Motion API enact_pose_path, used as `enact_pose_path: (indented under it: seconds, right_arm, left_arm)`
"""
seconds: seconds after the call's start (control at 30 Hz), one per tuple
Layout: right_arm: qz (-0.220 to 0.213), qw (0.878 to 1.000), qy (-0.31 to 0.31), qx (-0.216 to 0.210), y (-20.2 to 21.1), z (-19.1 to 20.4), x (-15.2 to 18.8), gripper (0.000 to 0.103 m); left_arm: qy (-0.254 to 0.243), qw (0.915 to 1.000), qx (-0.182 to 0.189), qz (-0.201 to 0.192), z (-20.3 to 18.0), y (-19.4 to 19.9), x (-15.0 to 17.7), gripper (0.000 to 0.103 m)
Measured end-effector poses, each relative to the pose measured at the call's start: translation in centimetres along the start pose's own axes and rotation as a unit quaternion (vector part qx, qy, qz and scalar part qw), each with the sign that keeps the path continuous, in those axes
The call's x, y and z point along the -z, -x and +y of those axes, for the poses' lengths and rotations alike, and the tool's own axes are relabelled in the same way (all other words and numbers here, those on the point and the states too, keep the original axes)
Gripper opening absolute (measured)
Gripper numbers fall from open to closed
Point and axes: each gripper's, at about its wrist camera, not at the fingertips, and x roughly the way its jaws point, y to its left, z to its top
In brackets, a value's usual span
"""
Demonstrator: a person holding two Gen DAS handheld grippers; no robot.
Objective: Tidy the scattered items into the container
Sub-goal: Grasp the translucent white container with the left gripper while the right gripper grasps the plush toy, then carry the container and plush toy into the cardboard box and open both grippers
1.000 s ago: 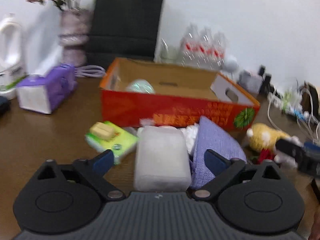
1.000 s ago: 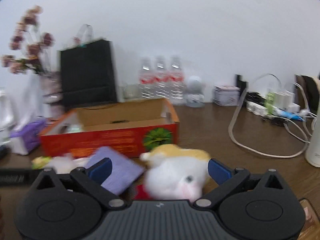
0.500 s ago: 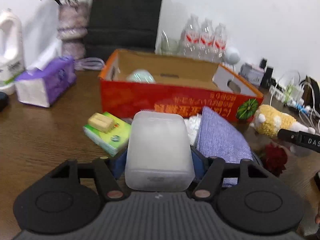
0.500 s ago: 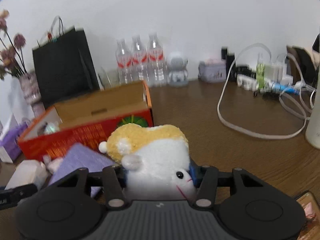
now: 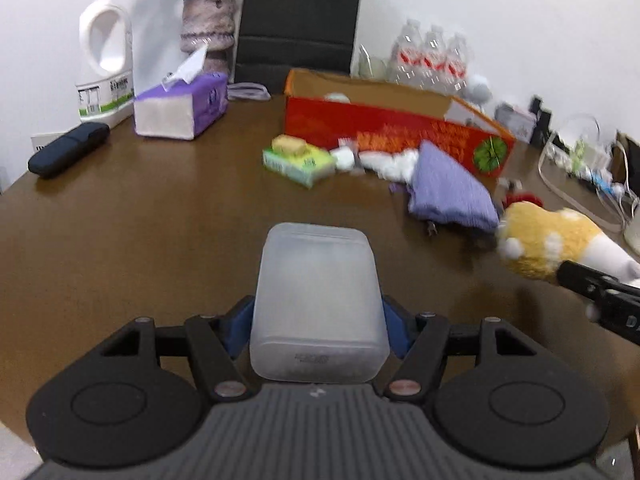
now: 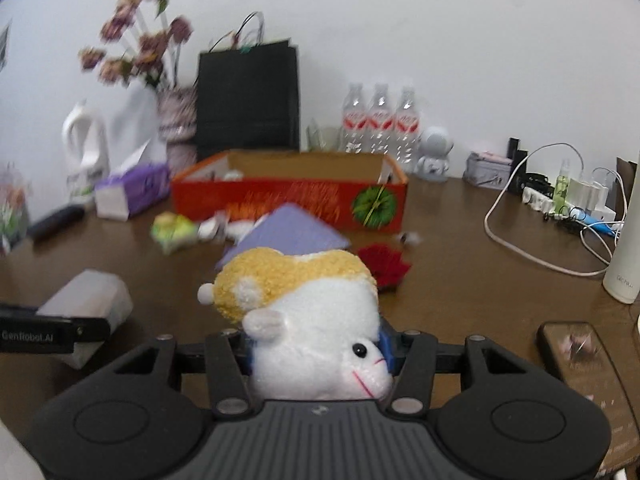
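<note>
Above the table [image 5: 140, 232] — left tool [image 5: 318, 322] pinches frosted box [image 5: 318, 300], right tool [image 6: 318, 350] plush hamster [image 6: 312, 316].

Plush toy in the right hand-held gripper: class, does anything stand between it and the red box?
Yes. The purple cloth and a red fuzzy item lie on the table between the plush toy and the red box; lifted over, nothing blocks.

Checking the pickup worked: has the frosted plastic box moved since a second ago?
Yes. The frosted plastic box, then beside the red carton, is now well back from it.
</note>
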Motion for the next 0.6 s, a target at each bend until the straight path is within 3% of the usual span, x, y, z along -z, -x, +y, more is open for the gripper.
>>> enact_pose_path:
  seconds: [0.1,0.2,0.27,0.37,0.5,0.53,0.57,0.6]
  right_arm:
    - [0.017,1.0,0.006,-0.004,-0.2,0.5,0.8,0.052]
    - [0.021,1.0,0.017,-0.011,0.4,1.0,1.0,0.06]
    - [0.007,1.0,0.021,-0.022,1.4,1.1,0.8,0.075]
    - [-0.009,0.999,0.029,-0.024,2.2,1.2,0.1,0.079]
    - [0.03,0.999,0.035,-0.025,1.2,1.1,0.1,0.069]
    - [0.04,0.998,0.033,-0.027,1.0,1.1,0.4,0.055]
    - [0.044,0.998,0.029,-0.026,0.9,1.0,0.6,0.048]
    - [0.043,0.998,0.024,-0.027,0.8,0.9,0.8,0.047]
  left_arm:
    - [-0.007,1.0,0.002,0.001,-0.2,0.3,0.4,0.068]
    - [-0.01,0.9999,0.003,-0.001,-0.2,0.7,0.4,0.07]
    - [-0.01,0.9999,0.007,-0.005,0.0,1.1,0.2,0.073]
    - [-0.015,0.9998,0.012,0.0,0.1,0.7,-0.2,0.076]
    - [-0.024,0.9997,0.004,0.007,-0.4,0.0,-0.3,0.074]
    - [-0.023,0.9997,0.009,0.007,-0.4,-0.1,-0.2,0.07]
    - [-0.022,0.9997,0.012,0.007,-0.4,-0.1,-0.1,0.068]
    - [-0.022,0.9997,0.013,0.004,-0.3,-0.1,0.1,0.068]
